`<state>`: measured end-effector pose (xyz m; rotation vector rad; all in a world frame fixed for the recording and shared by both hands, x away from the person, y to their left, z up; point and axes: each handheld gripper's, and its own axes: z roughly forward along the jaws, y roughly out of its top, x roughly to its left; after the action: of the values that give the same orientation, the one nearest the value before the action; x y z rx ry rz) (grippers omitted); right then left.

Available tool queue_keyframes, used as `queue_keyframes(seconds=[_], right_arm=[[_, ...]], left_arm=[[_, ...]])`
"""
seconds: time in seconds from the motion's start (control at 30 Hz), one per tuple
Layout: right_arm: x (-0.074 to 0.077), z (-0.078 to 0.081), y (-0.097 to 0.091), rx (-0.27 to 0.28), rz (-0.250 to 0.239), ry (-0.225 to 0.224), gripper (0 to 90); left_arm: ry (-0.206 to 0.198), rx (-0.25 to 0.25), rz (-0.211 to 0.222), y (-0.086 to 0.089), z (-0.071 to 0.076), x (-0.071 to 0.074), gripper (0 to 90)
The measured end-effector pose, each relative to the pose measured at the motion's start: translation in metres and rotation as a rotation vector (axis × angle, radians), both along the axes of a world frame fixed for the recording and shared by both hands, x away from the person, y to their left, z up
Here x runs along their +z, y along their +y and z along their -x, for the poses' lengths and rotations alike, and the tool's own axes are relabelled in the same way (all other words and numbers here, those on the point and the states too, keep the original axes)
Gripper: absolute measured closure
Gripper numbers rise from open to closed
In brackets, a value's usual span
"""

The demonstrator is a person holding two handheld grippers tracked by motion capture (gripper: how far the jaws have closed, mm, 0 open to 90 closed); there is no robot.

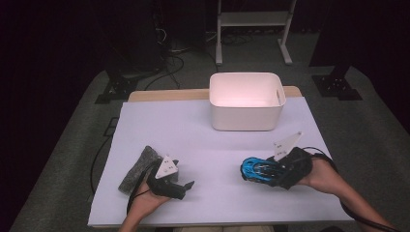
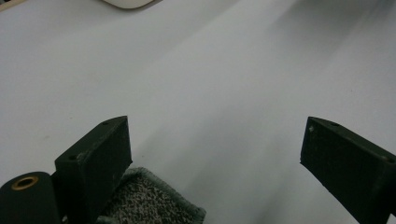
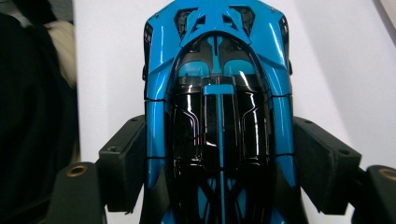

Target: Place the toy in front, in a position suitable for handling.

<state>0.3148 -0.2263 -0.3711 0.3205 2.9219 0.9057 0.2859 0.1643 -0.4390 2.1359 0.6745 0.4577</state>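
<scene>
Jaws of the right gripper [image 1: 254, 170] clamp a blue toy car [image 3: 218, 93] near the white bin [image 1: 245, 100]; left gripper [image 1: 186, 186] jaws gape empty over the white counter [image 1: 203, 140], beside a grey cloth [image 1: 138, 168].

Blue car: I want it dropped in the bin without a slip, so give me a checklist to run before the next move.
1. Right gripper clamped on both sides of the car: ok.
2. Car centred between the jaws: ok.
3. Bin empty: ok.
4. Path from car to bin free: ok.
5. Left gripper open, out of the way beside the cloth: ok.
6. Car lifted off the table: cannot tell.
</scene>
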Motion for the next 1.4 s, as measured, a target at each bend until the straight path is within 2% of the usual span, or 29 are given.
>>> queue_keyframes(seconds=[0.13,0.27,0.47,0.63,0.83,1.07,1.3,1.33,1.4], right_arm=[[0.001,-0.003,0.030,0.053,-0.005,0.002,25.4],[-0.005,-0.006,0.051,0.081,0.006,0.014,25.3],[-0.022,-0.013,0.074,0.108,0.016,0.043,25.3],[-0.036,-0.015,0.089,0.125,0.039,0.068,25.3],[-0.050,-0.013,0.100,0.130,0.061,0.076,25.3],[-0.065,-0.009,0.106,0.135,0.089,0.048,25.2],[-0.070,-0.006,0.104,0.129,0.048,0.032,24.4],[-0.071,-0.006,0.103,0.126,0.043,0.035,23.3],[-0.072,-0.008,0.100,0.119,0.007,0.080,19.2]], left_arm=[[-0.004,0.002,0.004,0.002,0.000,0.001,7.9],[-0.008,0.009,0.006,0.005,0.001,0.002,7.9],[-0.008,0.018,0.030,0.009,0.001,0.004,7.9],[-0.008,0.014,0.027,0.009,0.001,0.004,7.9],[-0.005,0.007,0.018,0.010,0.001,0.005,7.9],[0.000,0.007,0.011,0.011,0.001,0.004,7.9],[0.000,0.003,0.011,0.011,0.000,0.005,7.9],[-0.001,0.002,0.012,0.012,0.000,0.006,7.9],[-0.003,0.000,0.010,0.013,0.000,0.007,8.0]])
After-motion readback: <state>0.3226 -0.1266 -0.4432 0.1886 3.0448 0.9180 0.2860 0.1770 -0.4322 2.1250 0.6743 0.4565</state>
